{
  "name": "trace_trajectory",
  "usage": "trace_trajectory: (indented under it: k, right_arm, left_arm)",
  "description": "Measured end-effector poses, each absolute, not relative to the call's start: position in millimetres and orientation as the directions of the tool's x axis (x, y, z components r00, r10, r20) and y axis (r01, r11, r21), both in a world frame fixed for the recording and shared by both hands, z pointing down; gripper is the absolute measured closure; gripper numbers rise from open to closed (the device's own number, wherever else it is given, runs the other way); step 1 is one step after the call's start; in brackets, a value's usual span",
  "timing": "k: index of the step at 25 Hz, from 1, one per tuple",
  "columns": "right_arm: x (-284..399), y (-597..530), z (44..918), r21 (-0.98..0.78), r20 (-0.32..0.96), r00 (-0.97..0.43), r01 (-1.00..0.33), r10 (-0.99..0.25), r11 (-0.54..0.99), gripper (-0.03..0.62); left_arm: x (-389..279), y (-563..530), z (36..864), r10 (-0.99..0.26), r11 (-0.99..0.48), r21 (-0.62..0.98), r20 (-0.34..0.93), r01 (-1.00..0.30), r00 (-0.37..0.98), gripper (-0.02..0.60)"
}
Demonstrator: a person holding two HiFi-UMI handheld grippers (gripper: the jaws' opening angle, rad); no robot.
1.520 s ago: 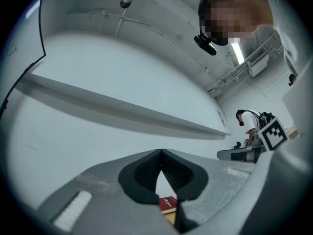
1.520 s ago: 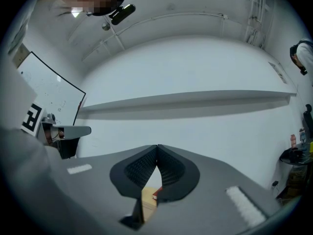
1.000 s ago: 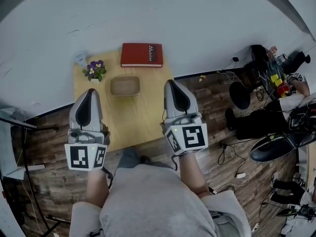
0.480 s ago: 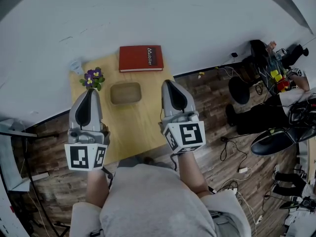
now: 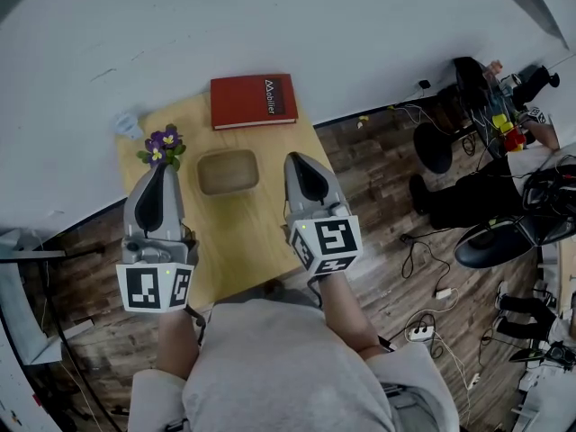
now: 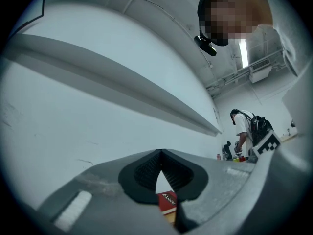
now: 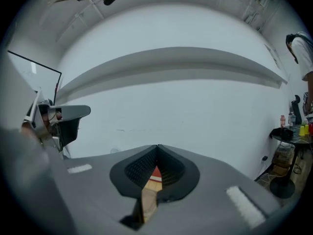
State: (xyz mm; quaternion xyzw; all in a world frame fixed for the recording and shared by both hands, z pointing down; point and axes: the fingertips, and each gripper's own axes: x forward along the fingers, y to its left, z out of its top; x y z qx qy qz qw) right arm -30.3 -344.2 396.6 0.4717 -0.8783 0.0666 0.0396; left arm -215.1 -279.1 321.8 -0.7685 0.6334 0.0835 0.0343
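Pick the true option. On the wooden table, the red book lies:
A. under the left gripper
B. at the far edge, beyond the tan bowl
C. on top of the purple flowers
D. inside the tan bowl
B: in the head view the red book lies flat at the far edge of the wooden table, by the wall, with the tan bowl nearer the person and apart from it.

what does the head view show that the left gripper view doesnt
Only the head view: the purple flowers and the wooden tray, seen from above. Only the left gripper view: a ceiling light, the head camera seen from below, and the ribbed fingers meeting at their tips. Both: the red book, a small patch below the fingers in the left gripper view, and the left gripper.
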Motion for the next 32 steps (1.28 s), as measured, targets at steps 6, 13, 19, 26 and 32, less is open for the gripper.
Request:
trace_trajectory:
  k: [6, 13, 19, 26, 32]
  right_arm:
    - [-37.1, -351.4, 444.7, -0.135, 0.261, -0.526, -0.850, -0.809, 0.509, 0.592]
    - [-42.6, -351.0, 497.7, -0.228, 0.389, -0.510, -0.860, -0.768, 0.456, 0.592]
    - [-46.8, -343.7, 540.0, -0.336, 0.475, -0.503, -0.862, -0.722, 0.380, 0.583]
    - [-50.6, -337.9, 575.2, -0.445, 0.529, -0.506, -0.849, -0.681, 0.284, 0.546]
    - [-56.7, -335.1, 599.2, -0.527, 0.556, -0.522, -0.823, -0.647, 0.212, 0.508]
  left_arm:
    - [-221.8, -292.5, 336.3, -0.968, -0.214, 0.074, -0.147, -0.974, 0.202, 0.577]
    - [-228.0, -302.1, 350.2, -0.969, -0.229, 0.090, -0.120, -0.969, 0.218, 0.577]
    - [-233.5, -307.5, 361.6, -0.968, -0.240, 0.106, -0.100, -0.965, 0.230, 0.577]
    - [-237.6, -314.6, 372.9, -0.966, -0.254, 0.121, -0.080, -0.960, 0.246, 0.577]
    - [-241.4, -321.2, 382.5, -0.963, -0.267, 0.131, -0.063, -0.955, 0.261, 0.577]
